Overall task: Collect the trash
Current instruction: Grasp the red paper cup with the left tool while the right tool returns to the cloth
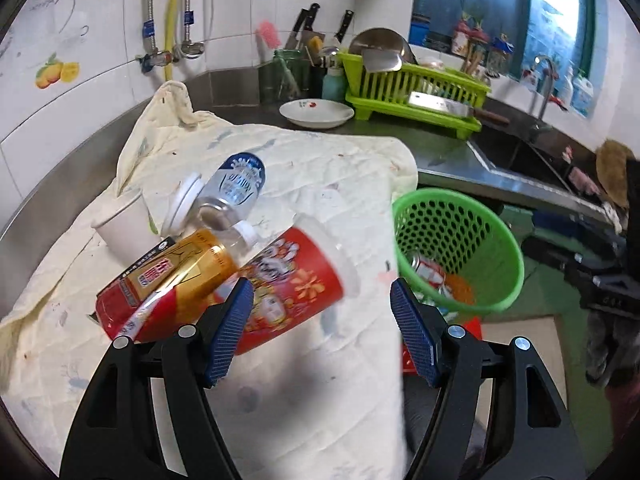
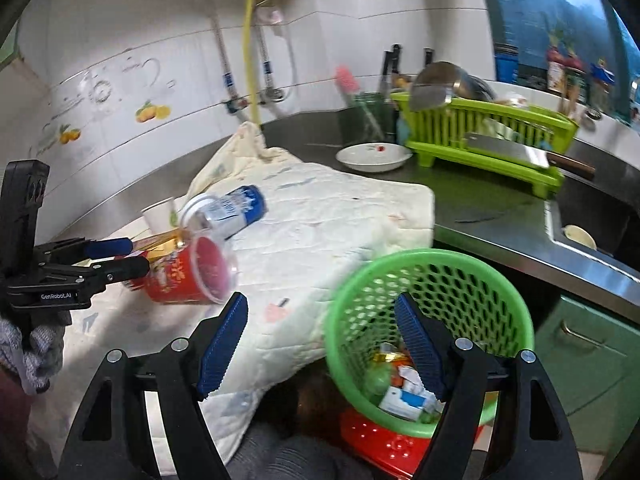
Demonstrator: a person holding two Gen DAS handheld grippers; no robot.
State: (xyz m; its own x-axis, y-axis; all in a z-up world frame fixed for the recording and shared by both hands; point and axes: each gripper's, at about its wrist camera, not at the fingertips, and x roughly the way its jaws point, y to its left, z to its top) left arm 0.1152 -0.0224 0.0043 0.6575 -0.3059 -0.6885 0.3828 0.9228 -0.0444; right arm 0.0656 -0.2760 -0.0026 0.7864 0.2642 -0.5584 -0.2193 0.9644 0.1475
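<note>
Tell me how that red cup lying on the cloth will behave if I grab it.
The red cup looks like thin plastic with a clear lid, so it probably squashes under a firm squeeze. It lies on its side, so a nudge may roll it across the cloth. It seems empty, hence light.

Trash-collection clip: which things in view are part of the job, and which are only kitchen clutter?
Job: red cup, gold can, clear bottle, paper cup, green basket already holding trash.

Clutter: white dish, dish rack, cleaver, knives, quilted cloth.
</note>
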